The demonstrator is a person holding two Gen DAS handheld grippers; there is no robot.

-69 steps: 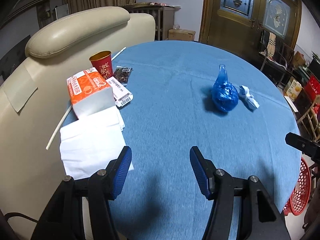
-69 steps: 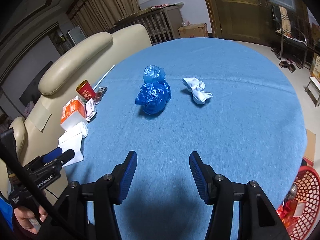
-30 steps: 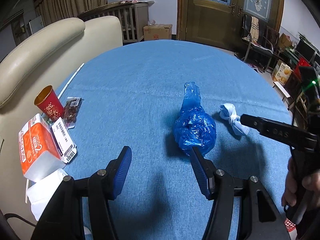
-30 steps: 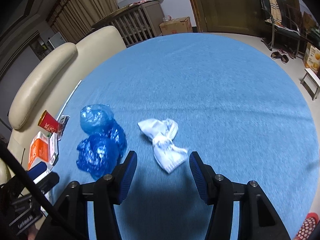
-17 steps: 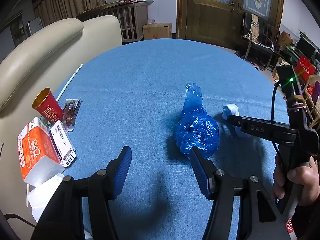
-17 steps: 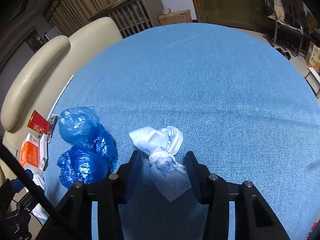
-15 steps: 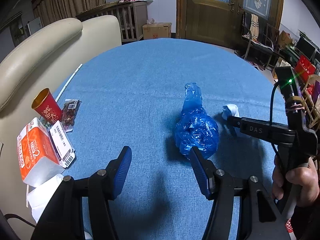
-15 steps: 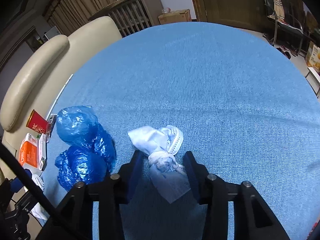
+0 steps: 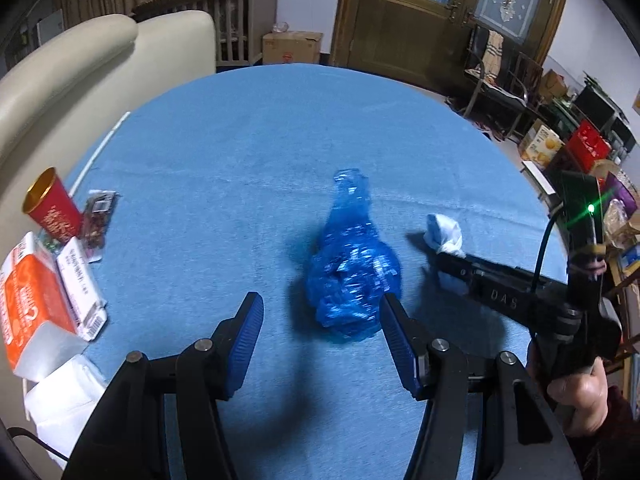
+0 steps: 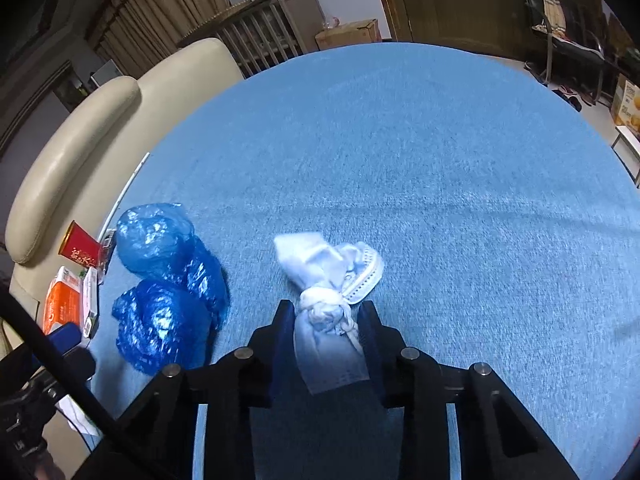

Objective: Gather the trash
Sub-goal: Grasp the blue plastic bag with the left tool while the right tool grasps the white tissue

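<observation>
A crumpled blue plastic bag (image 9: 352,276) lies on the round blue table (image 9: 280,140), just ahead of my left gripper (image 9: 320,304). That gripper is open, and the bag's near end sits between its fingertips untouched. A white knotted mask bundle (image 10: 324,268) lies to the right of the bag (image 10: 168,292). My right gripper (image 10: 326,312) straddles the bundle's knot; its jaws are closing and both blue pads press on it. In the left wrist view the right gripper (image 9: 444,260) reaches the bundle (image 9: 444,232) from the right, held by a hand (image 9: 580,396).
At the table's left edge stand a red paper cup (image 9: 52,210), a snack packet (image 9: 98,224), an orange carton (image 9: 28,296), white napkins (image 9: 64,392) and a white straw (image 9: 102,148). A cream sofa (image 9: 80,68) backs that side. Boxes and chairs crowd the far right.
My right gripper came down over the white bundle and its jaws narrowed onto the knot. My left gripper drew closer to the blue bag and stayed open.
</observation>
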